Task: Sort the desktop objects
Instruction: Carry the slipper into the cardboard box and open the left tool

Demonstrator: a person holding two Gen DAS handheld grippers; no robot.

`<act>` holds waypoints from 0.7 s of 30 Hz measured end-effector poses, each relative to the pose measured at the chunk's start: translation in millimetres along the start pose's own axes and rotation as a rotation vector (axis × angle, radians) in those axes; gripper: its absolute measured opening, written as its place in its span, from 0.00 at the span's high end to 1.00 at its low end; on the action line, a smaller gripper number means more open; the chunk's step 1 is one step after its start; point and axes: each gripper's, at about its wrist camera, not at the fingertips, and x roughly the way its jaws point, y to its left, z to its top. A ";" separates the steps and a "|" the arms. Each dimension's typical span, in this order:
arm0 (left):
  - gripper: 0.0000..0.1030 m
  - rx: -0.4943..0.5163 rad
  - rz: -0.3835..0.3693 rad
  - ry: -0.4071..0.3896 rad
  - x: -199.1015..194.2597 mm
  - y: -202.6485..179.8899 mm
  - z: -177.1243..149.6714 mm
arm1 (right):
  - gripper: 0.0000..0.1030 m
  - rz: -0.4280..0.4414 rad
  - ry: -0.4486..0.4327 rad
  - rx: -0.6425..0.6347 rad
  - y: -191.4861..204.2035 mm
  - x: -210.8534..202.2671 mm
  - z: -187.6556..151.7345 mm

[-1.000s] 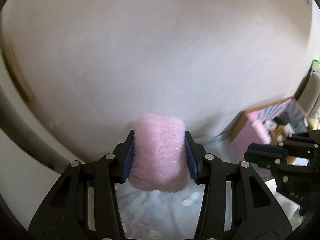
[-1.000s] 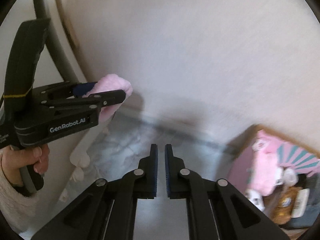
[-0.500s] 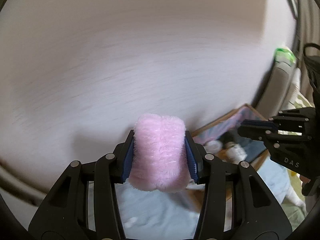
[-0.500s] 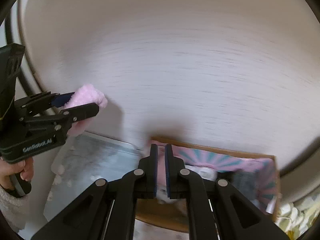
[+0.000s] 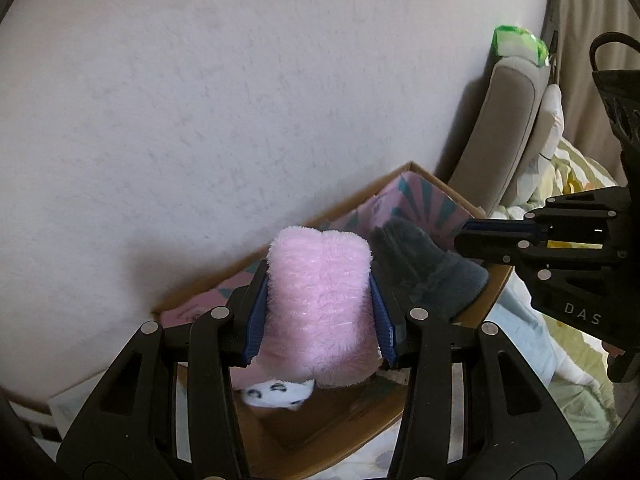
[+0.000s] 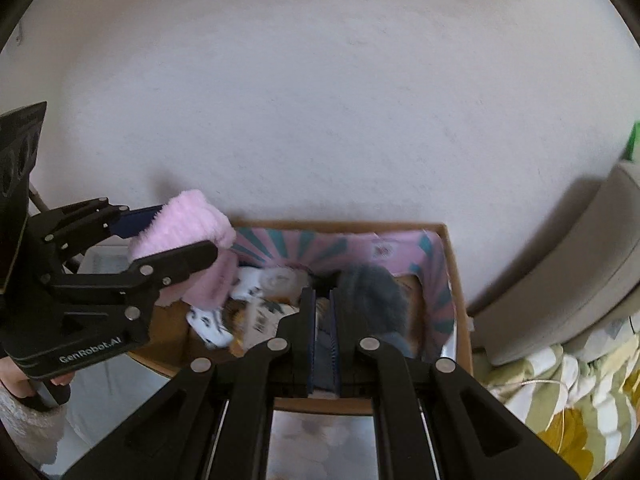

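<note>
Clamping the pink sock [image 5: 320,296] over the box [image 5: 496,288], the left gripper [image 5: 320,312] risked snagging fuzz at release; the right gripper [image 6: 323,332] hung with jaws together.

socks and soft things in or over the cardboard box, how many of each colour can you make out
pink fluffy sock, held in the left gripper: 1
grey fluffy item in the cardboard box: 1
white sock with dark spots: 1
total: 3; other contents too jumbled to count

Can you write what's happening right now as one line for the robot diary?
left gripper: shut on pink fluffy sock | right gripper: shut, empty | cardboard box: below, holds grey fluffy sock
</note>
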 end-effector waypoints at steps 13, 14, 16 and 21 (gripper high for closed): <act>0.00 -0.132 0.069 0.078 7.7 32.4 -11.3 | 0.25 0.001 0.028 -0.014 -13.7 43.0 -11.3; 0.00 -0.150 0.060 0.081 8.1 34.2 -11.8 | 0.25 0.000 0.028 -0.004 -15.2 44.0 -12.9; 0.00 -0.166 0.074 0.096 6.2 39.1 -14.4 | 0.24 -0.012 0.037 0.003 -16.2 47.5 -15.0; 0.00 -0.152 0.121 0.097 -8.8 48.4 -16.9 | 0.24 -0.028 0.044 0.002 -10.7 50.6 -16.9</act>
